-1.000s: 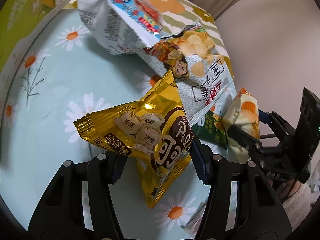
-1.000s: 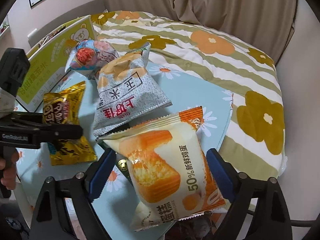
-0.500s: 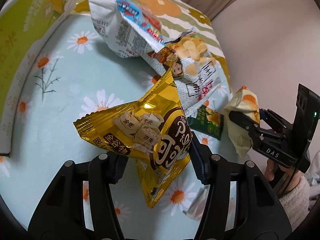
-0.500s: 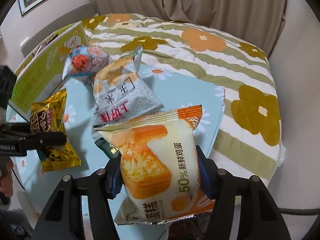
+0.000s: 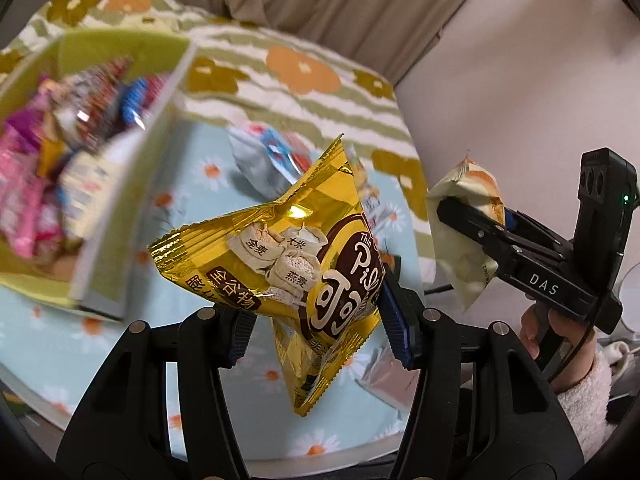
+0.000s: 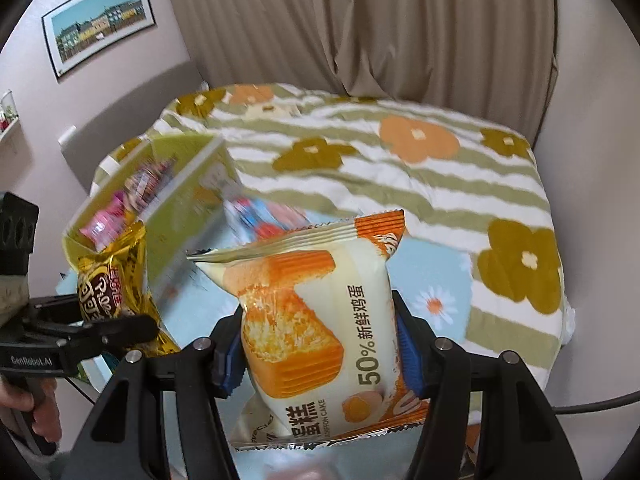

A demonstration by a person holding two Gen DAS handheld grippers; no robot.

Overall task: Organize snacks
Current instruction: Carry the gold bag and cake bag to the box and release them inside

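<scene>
Left tongs (image 5: 316,320) w/ gold bag (image 5: 288,256), green snack box (image 5: 132,168) alongside.

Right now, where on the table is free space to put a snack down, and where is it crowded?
Bare daisy cloth lies between the green box and the silver bags. Another free patch is at the table's right side, beside the striped blanket. The box already holds many packets, and the middle near the silver bags is crowded.

1. My left jaws hold a gold-and-brown snack bag (image 5: 296,264).
2. My right jaws hold an orange-and-cream cake packet (image 6: 320,320).
3. Far left, the box (image 5: 120,216) is lime green.
4. The tablecloth (image 5: 200,360) is pale blue with daisies.
</scene>
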